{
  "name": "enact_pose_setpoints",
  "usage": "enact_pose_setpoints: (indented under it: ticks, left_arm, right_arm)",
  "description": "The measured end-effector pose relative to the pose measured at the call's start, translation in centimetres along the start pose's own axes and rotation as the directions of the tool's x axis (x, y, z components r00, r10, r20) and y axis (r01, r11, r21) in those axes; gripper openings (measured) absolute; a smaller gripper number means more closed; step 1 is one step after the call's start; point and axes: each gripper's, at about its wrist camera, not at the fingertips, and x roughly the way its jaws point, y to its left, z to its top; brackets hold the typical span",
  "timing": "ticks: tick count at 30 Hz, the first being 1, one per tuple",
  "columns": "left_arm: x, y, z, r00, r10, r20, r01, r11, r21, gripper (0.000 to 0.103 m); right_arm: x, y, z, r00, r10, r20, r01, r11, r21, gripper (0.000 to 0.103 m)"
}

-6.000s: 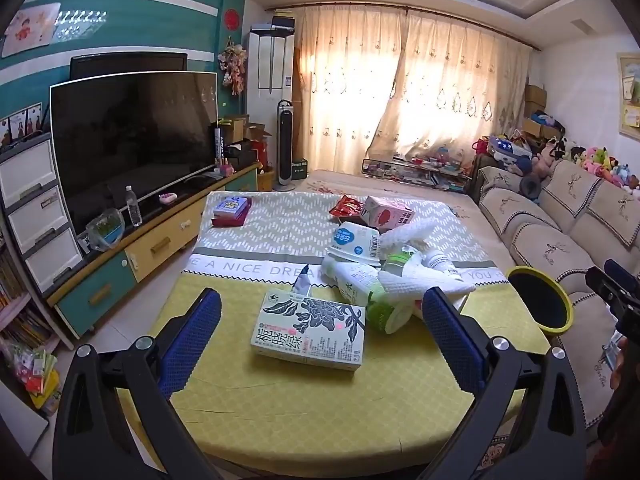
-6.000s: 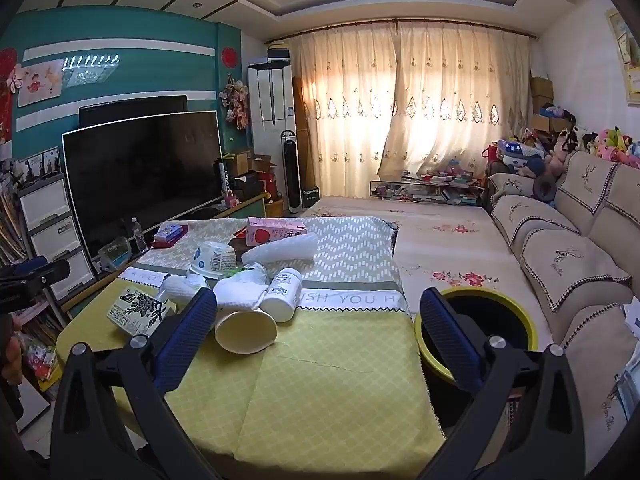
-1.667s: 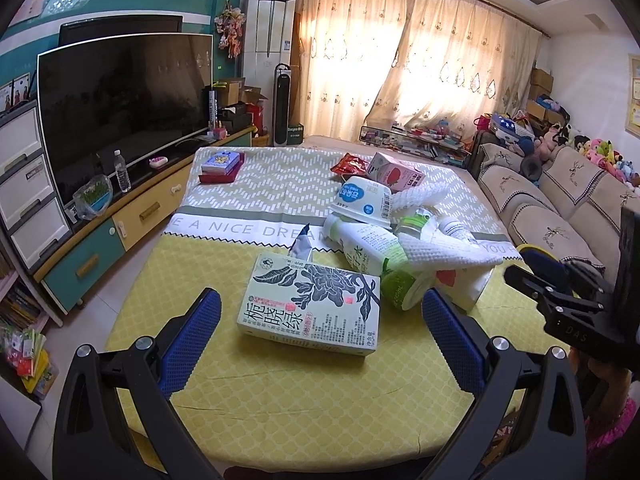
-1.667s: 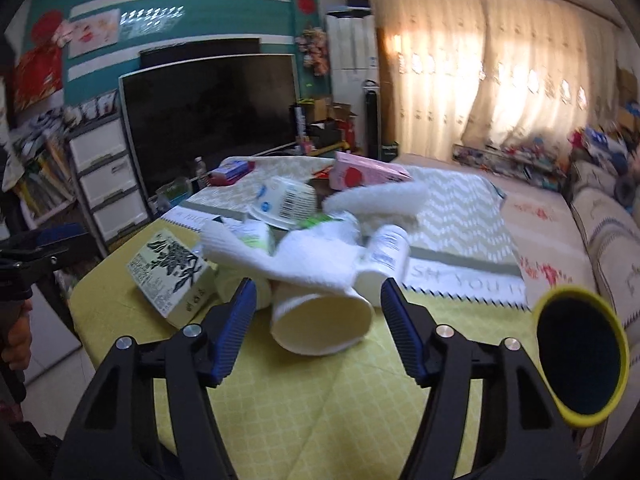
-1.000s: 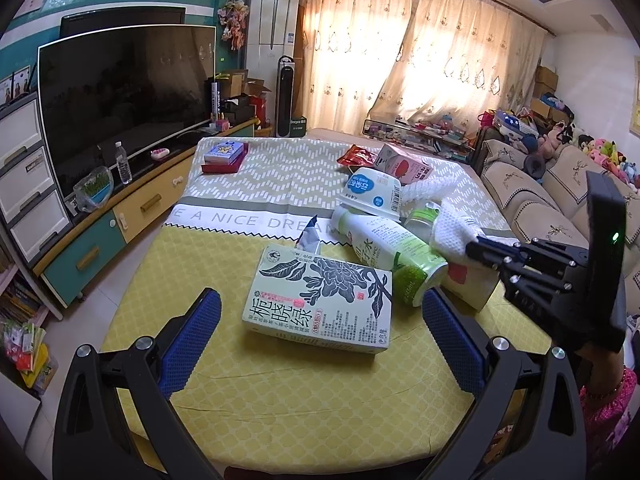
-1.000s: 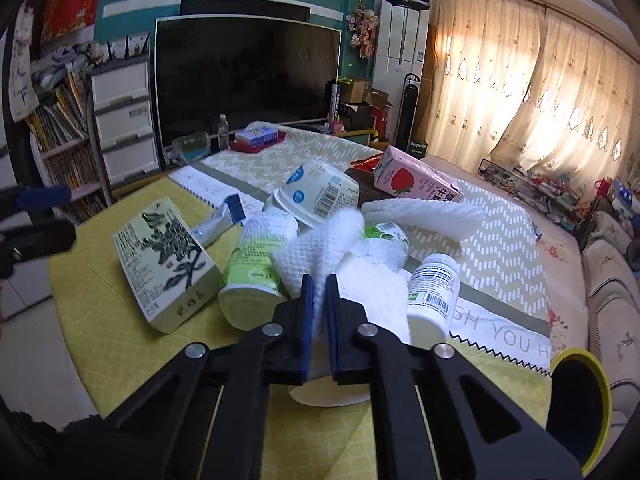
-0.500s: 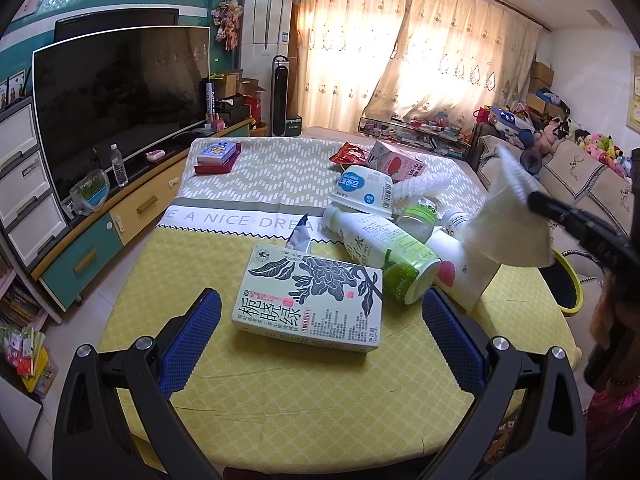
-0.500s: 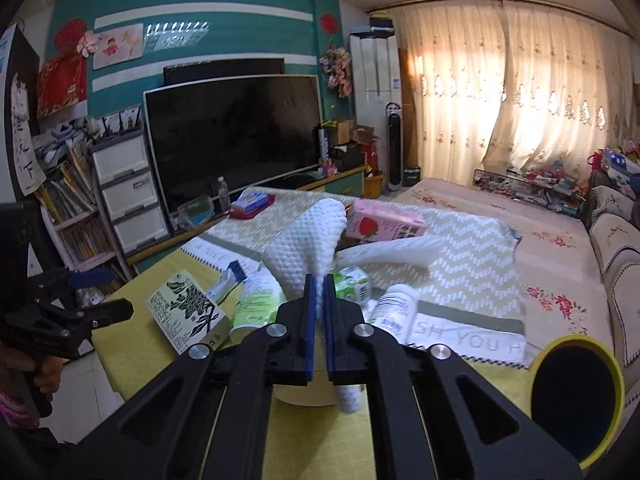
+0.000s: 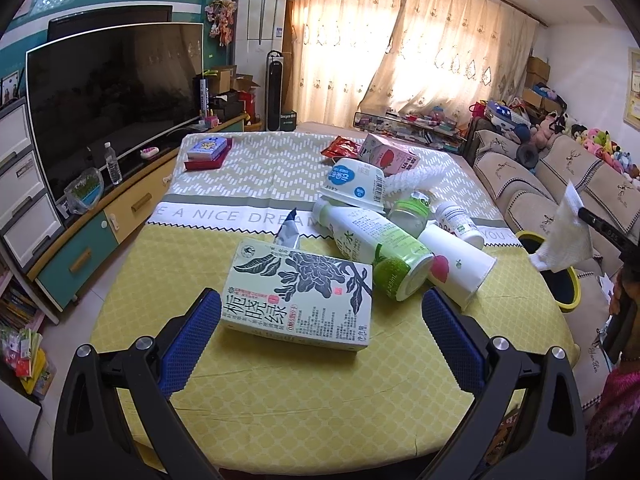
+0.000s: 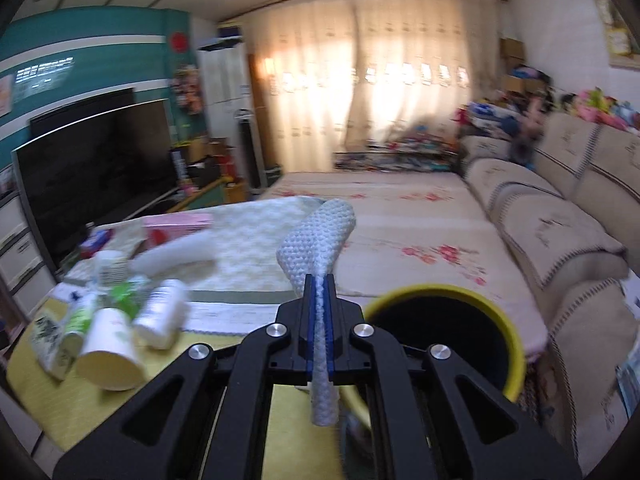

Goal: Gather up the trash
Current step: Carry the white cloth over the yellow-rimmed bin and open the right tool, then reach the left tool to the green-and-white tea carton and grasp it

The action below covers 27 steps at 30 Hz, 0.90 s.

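Right tool (image 10: pixel 319 312) pinches a white foam sheet (image 10: pixel 320 240) beside the yellow-rimmed bin (image 10: pixel 440 332), for dropping; left tool (image 9: pixel 320 340) spread over the table (image 9: pixel 280 380).

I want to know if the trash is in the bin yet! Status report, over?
Right gripper shut on white foam sheet, beside yellow-rimmed bin, not dropped. Left gripper open, empty, over tissue box. Nothing blocking.

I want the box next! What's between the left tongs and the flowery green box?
Nothing: only bare yellow tablecloth lies between the open left tongs and the flowery box, in the left wrist view.
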Motion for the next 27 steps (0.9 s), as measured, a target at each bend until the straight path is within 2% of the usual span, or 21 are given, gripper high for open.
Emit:
enact_pose_setpoints:
  ticks: [6, 9, 11, 12, 13, 20, 27]
  left_arm:
    - [0.7, -0.2, -0.1, 1.000, 0.004, -0.013, -0.004, 1.000, 0.005, 0.099]
    - [1.1, 0.0, 0.0, 1.000, -0.003, -0.026, 0.002, 1.000, -0.004, 0.099]
    - [1.3, 0.0, 0.0, 1.000, -0.003, -0.030, 0.003, 1.000, -0.005, 0.099]
    - [1.3, -0.1, -0.1, 1.000, -0.004, -0.031, 0.004, 1.000, -0.004, 0.099]
    - [1.4, -0.1, 0.0, 0.999, -0.005, -0.033, 0.005, 1.000, -0.002, 0.099]
    - [2.0, -1.6, 0.0, 0.999, -0.023, -0.038, 0.025, 0.999, 0.042, 0.099]
    - [3.4, -0.6, -0.3, 0.997, 0.078, -0.030, -0.075, 0.993, 0.087, 0.099]
  right_arm:
    - [3.7, -4.5, -0.5, 0.991, -0.124, -0.050, 0.126, 0.991, 0.046, 0.004]
    - [5.4, -5.8, -1.0, 0.985, -0.148, -0.084, 0.153, 0.986, 0.063, 0.006]
    - [6.3, -6.7, -1.6, 0.979, -0.171, -0.113, 0.181, 0.980, 0.084, 0.025]
    - [6.3, -6.9, -2.0, 0.978, -0.176, -0.116, 0.187, 0.978, 0.092, 0.043]
    - [6.3, -6.9, -2.3, 0.976, -0.185, -0.114, 0.196, 0.976, 0.098, 0.046]
    - [5.6, -5.8, -3.1, 0.972, -0.212, -0.098, 0.219, 0.973, 0.073, 0.046]
    - [4.9, -4.7, -3.1, 0.981, -0.171, -0.091, 0.177, 0.982, 0.062, 0.047]
